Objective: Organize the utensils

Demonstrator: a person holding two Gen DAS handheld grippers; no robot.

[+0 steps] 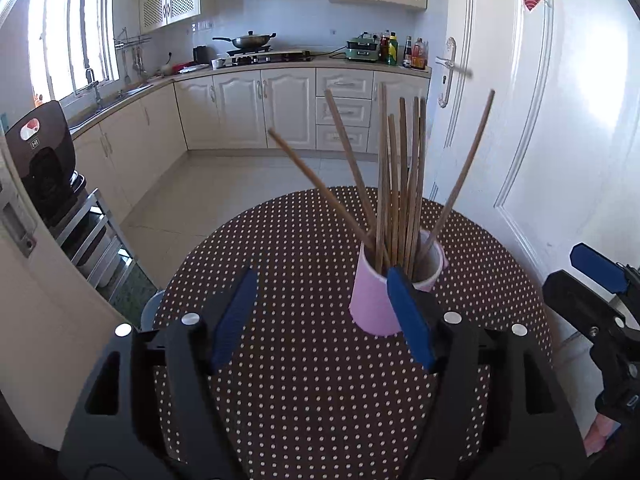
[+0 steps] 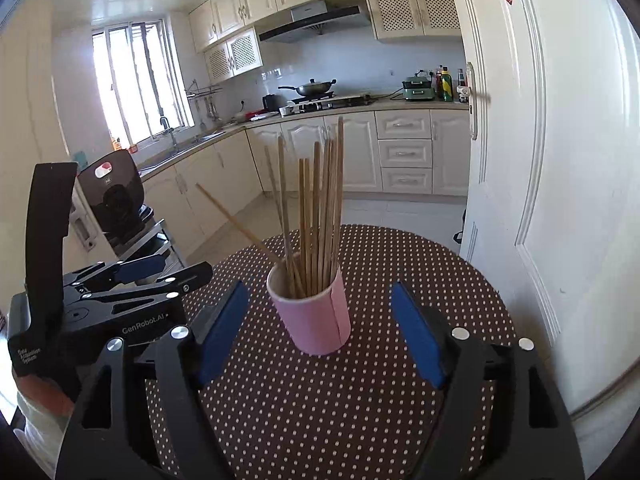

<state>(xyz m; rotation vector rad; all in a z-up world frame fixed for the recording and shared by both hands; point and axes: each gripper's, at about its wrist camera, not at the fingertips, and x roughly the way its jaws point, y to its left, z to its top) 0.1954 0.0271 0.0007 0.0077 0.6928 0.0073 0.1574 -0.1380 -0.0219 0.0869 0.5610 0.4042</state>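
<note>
1. Both black, blue-padded grippers, left (image 1: 320,312) and right (image 2: 320,332), released, gripping nothing.
2. Brown wooden chopsticks (image 2: 316,216) standing in pink paper cup (image 2: 316,320), mid-table on dotted brown cloth (image 2: 320,408).
3. Best to nudge splayed sticks gently; cup looks tippable.

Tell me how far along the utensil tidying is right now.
Looks nearly done: the chopsticks all stand in the pink cup on the dotted table, and no loose ones show. Nothing is in hand: the left hand-held gripper and right hand-held gripper are open and empty. One chopstick leans far out; straightening it may remain.
</note>
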